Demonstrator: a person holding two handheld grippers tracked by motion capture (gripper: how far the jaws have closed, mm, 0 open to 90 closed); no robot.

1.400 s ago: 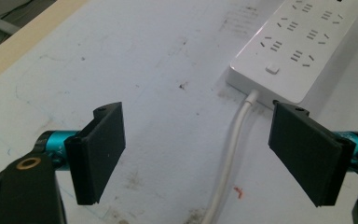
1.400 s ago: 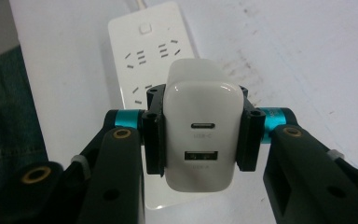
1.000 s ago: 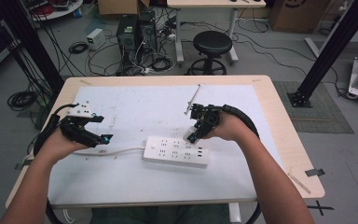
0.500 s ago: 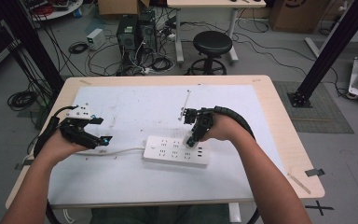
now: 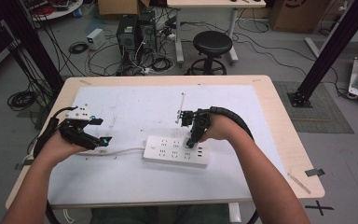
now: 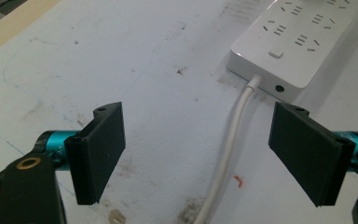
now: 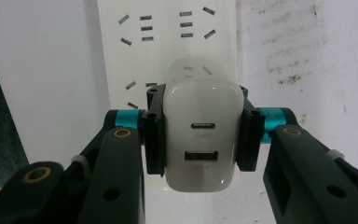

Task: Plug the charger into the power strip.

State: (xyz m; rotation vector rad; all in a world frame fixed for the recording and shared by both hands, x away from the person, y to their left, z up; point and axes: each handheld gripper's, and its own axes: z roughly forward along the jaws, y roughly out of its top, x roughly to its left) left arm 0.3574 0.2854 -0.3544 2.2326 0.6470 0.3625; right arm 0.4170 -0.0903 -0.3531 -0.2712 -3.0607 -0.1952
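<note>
The right gripper (image 7: 200, 140) is clamped on a white USB charger (image 7: 201, 135), one black pad (image 7: 153, 135) on each flat side. The charger is a smooth, glossy plastic block with rounded corners; its exposed face carries a slim oval port above a wider rectangular port. The gripper points down, holding the charger directly over the power strip (image 5: 177, 150), near the strip's right end. Whether the prongs are already seated cannot be told from these views.

Step in hand: plugging the charger into a socket of the strip. By my judgement, the next move calls for a straight downward press with the prongs lined up to the slots, then release only after the body sits flush. A tilted push risks skidding the light strip along the counter.

The left gripper (image 6: 200, 149) stands wide open, holding nothing. Its matte, ribbed black pads straddle the strip's white cord (image 6: 228, 144), near the left end of the strip, without touching it. Closing on the cord or bracing the strip end would steady the strip during the press.

The strip is a long, flat white plastic bar with rounded edges, rows of slotted sockets and a small square button. The cord is round, smooth and flexible. Both lie on a pale, scuffed, stained sheet covering the wooden counter (image 5: 289, 140).
</note>
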